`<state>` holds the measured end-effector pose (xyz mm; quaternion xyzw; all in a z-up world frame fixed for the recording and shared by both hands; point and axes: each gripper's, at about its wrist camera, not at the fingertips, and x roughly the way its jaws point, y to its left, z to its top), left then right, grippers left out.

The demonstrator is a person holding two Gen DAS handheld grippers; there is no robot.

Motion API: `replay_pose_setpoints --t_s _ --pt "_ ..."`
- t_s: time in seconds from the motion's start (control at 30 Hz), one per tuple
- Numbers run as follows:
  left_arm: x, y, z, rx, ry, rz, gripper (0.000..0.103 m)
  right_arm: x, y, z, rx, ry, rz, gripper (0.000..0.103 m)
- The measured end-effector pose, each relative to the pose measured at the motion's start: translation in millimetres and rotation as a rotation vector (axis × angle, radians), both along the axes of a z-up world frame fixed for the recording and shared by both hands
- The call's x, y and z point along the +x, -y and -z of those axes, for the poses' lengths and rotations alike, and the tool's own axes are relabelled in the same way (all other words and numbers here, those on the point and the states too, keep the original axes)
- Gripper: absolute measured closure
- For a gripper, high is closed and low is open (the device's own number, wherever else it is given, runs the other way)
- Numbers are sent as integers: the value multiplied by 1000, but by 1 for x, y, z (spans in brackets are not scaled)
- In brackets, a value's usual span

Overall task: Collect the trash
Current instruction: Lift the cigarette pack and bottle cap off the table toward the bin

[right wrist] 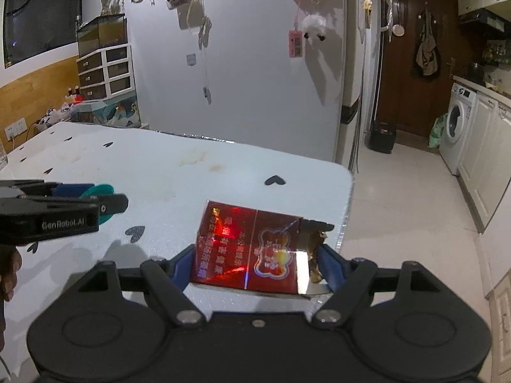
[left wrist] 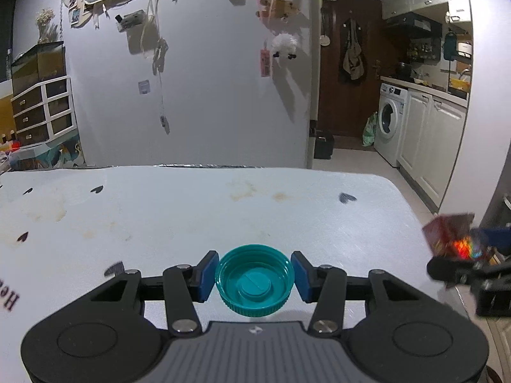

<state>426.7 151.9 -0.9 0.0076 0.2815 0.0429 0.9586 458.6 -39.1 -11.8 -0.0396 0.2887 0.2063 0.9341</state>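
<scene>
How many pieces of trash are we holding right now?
2. The teal bottle cap is clamped in the left gripper; the red cigarette pack is clamped in the right gripper. More may lie outside both views.

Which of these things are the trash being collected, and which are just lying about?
Part of the job:
- teal bottle cap, in the left gripper's jaws
- red carton, in the right gripper's jaws

Just there:
- table
- washing machine
- drawer unit
</scene>
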Motion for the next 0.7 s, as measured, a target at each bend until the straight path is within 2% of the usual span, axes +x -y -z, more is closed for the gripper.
replay_pose_setpoints --t_s 0.2,0.43,0.7 --pt "-31 19 0 -43 9 31 53 -25 25 -10 6 15 29 23" --pt "-68 48 -13 -15 12 54 53 -61 51 -18 18 29 59 23" --pt "-108 84 -11 25 -13 86 53 -109 85 -27 25 49 93 23"
